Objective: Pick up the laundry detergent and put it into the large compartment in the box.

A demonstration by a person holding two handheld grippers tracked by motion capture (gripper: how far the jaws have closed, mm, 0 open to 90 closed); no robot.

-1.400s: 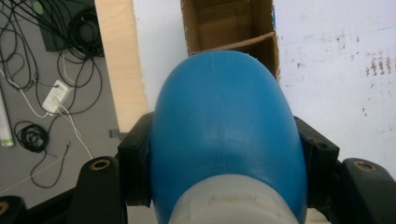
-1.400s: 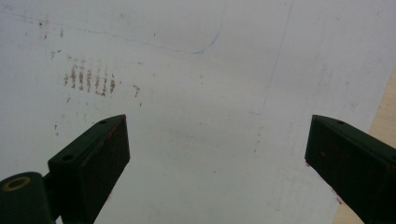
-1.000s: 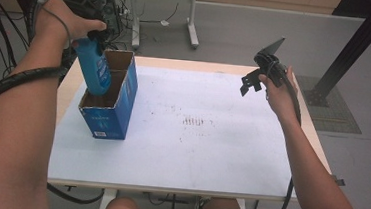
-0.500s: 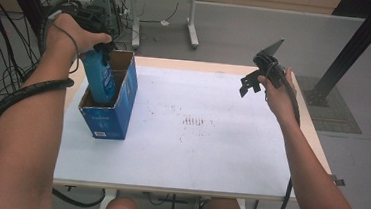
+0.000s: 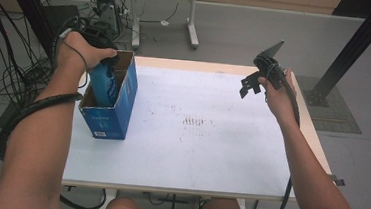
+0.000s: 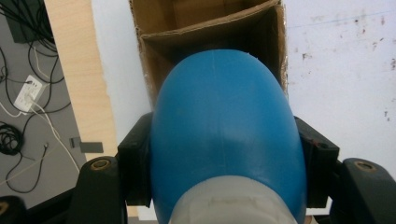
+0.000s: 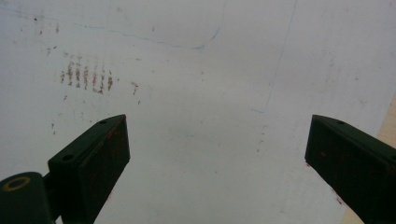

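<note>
On the left side of the white table (image 5: pixel 190 150), the left gripper (image 5: pixel 102 70) holds a blue bottle (image 5: pixel 106 84) upright and partly inside an open blue cardboard box (image 5: pixel 107 121); its two black jaws are clamped on the bottle's rounded body from either side. In the left gripper view the blue bottle (image 6: pixel 226 140) swells out between the pads, its pale lower band close to the lens, and past it the brown inner walls of the cardboard box (image 6: pixel 205 28) open up, with a cardboard divider crossing the interior just beyond the bottle. The box stands at the table's left edge, its long side running from near to far, and the person's left forearm comes over its near left corner. To the right of the box the tabletop is bare apart from a patch of small rusty marks (image 5: pixel 194 121) about the middle. The right gripper (image 5: pixel 250 87) is held above the far right part of the table, well apart from the box and bottle; its jaws stand wide apart with nothing between them, and in the right gripper view only the stained white surface and the rusty marks (image 7: pixel 86 77) lie below them. Beyond the far edge, on the floor, lie tangled cables (image 5: pixel 10 70) at the left and the legs of another table (image 5: pixel 192 20).
</note>
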